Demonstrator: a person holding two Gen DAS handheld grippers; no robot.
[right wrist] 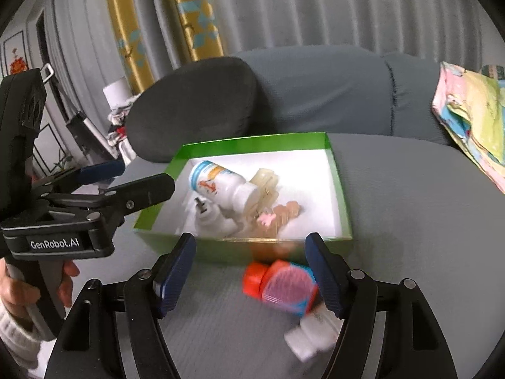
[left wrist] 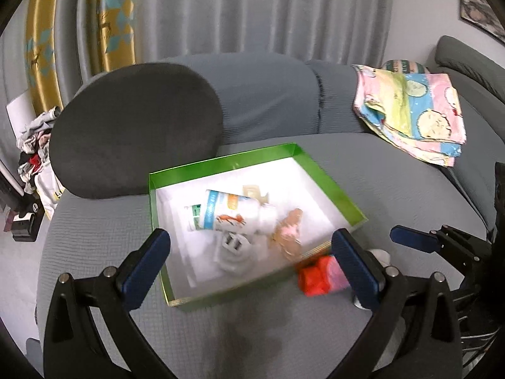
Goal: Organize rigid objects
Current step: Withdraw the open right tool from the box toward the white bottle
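Red-capped bottle [right wrist: 277, 285] and box contents [left wrist: 240, 221] — motion-blurred, labels unreadable.

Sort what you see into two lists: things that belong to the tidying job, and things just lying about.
Job: green box, white bottle, charger plug, red-capped bottle, small white bottle.
Lying about: dark cushion, patterned cloth, curtains.

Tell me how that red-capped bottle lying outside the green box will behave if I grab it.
The red-capped bottle lies on its side on the soft sofa cushion, so a nudge probably rolls it. It looks like rigid plastic, likely light. Its rounded body may slip; grip across the middle.
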